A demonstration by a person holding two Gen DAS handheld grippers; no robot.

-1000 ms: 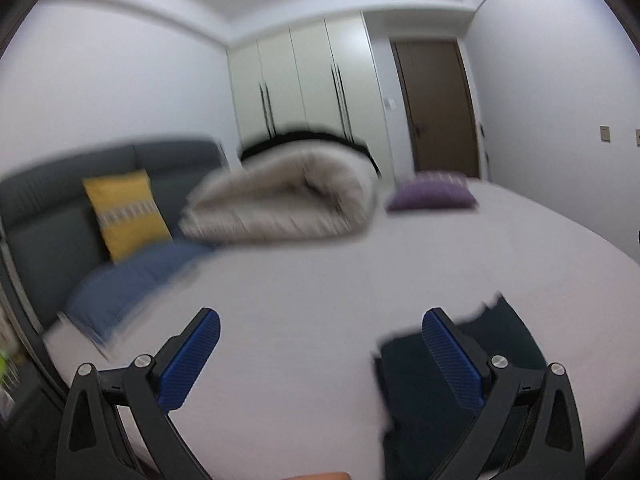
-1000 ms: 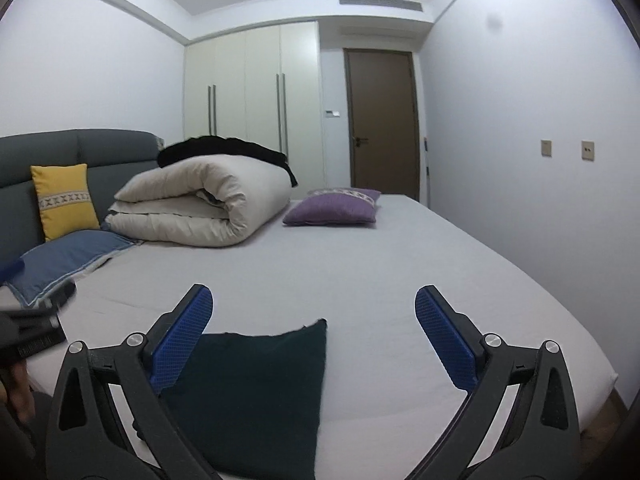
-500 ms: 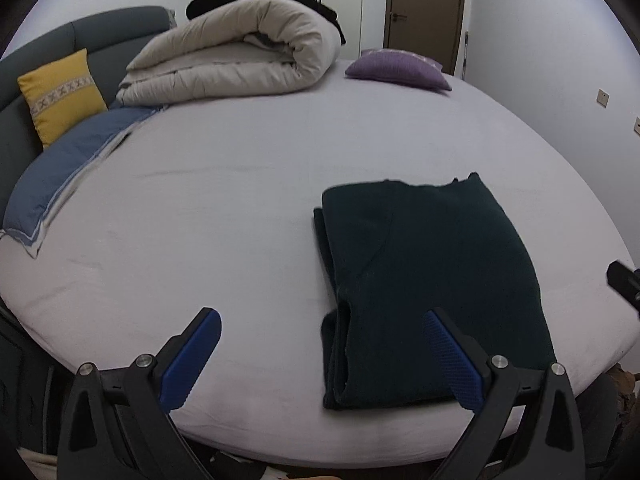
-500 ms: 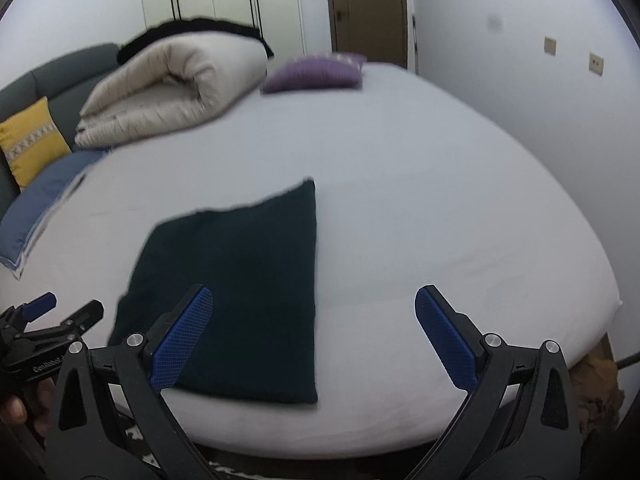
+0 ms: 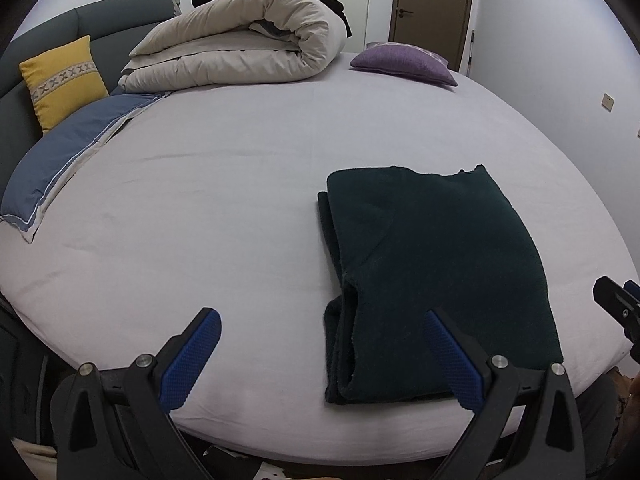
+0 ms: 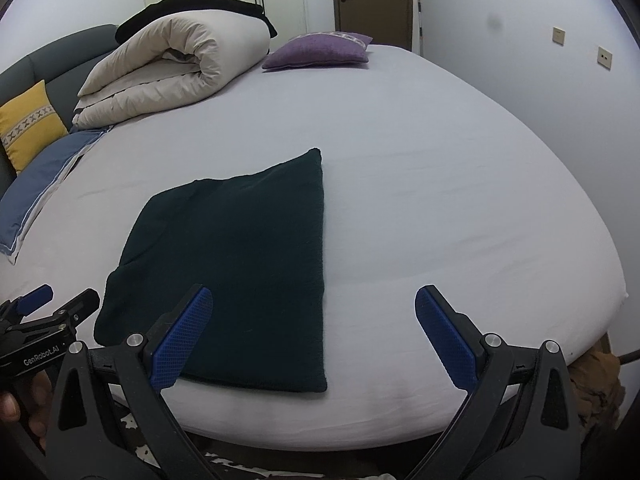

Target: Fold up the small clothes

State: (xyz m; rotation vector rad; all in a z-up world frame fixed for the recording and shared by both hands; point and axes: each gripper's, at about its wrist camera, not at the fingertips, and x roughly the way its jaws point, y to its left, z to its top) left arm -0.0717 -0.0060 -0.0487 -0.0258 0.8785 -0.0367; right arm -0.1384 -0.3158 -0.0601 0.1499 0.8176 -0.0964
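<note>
From the left wrist view we see the left gripper [image 5: 320, 344] with its blue-padded fingers [image 5: 188, 360] spread wide apart and holding nothing. It hangs over the near edge of the bed [image 5: 240, 184], which is covered by a pale sheet. The dark green garment [image 5: 436, 272] lies folded into a rough rectangle on the near right part of the bed, its stacked layers showing along the left edge. The right-hand finger of this gripper sits in front of the garment's near part; we cannot tell whether it touches the cloth. At the far right edge the tip of the right gripper [image 5: 618, 308] peeks in, just beside the garment. Farther back lie a rolled beige duvet [image 5: 240, 52], a purple cushion [image 5: 404, 62], a yellow cushion [image 5: 64, 80] against the grey headboard [image 5: 120, 12], and a blue pillow [image 5: 72, 148].

From the right wrist view we see the right gripper [image 6: 312, 324], its fingers [image 6: 444, 340] likewise wide open and empty, above the bed's near edge. The garment [image 6: 240, 256] lies flat at centre left, and the left-hand finger overlaps its near left corner in the picture. The left gripper [image 6: 52, 312] shows at the lower left, held by a hand [image 6: 20, 404], close to the garment's left corner. The duvet [image 6: 172, 68], purple cushion [image 6: 320, 50] and yellow cushion [image 6: 28, 120] sit well beyond.
</note>
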